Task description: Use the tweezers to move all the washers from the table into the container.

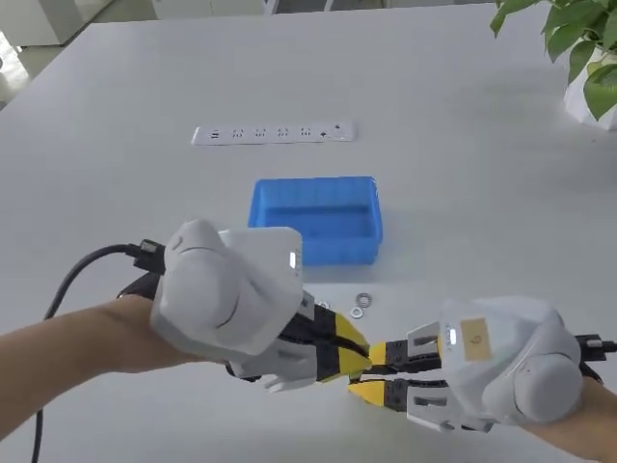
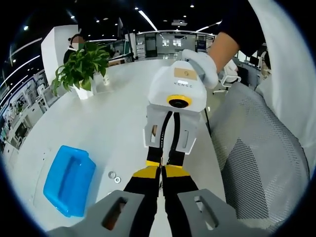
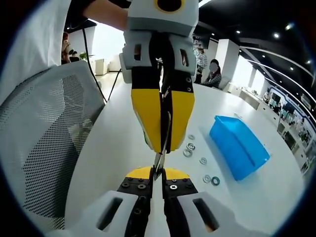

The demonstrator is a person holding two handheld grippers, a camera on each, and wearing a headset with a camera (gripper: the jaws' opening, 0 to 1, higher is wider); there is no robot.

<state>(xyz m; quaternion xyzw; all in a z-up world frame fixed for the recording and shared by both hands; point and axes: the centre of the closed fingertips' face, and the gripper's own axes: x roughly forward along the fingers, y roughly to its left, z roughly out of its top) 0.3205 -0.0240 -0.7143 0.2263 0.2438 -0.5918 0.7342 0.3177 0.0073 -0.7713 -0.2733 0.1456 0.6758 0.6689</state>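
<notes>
1. Head view puts your left gripper [image 1: 359, 349] and right gripper [image 1: 374, 372] tip to tip at the near side of the table [image 1: 463, 193], both closed down narrow.
2. The right gripper view shows both pinching the tweezers [image 3: 159, 160]. The left holds along the shaft and the right holds the tip.
3. The washers [image 1: 362, 305] lie loose just beyond the grippers, on the near side of the blue container [image 1: 313, 183].
4. If you release one gripper before the other holds firmly, the tweezers could swing or drop and scatter the washers.
5. If you pinch across the tweezers' arms, you may clamp them shut and be unable to open them over a washer.
</notes>
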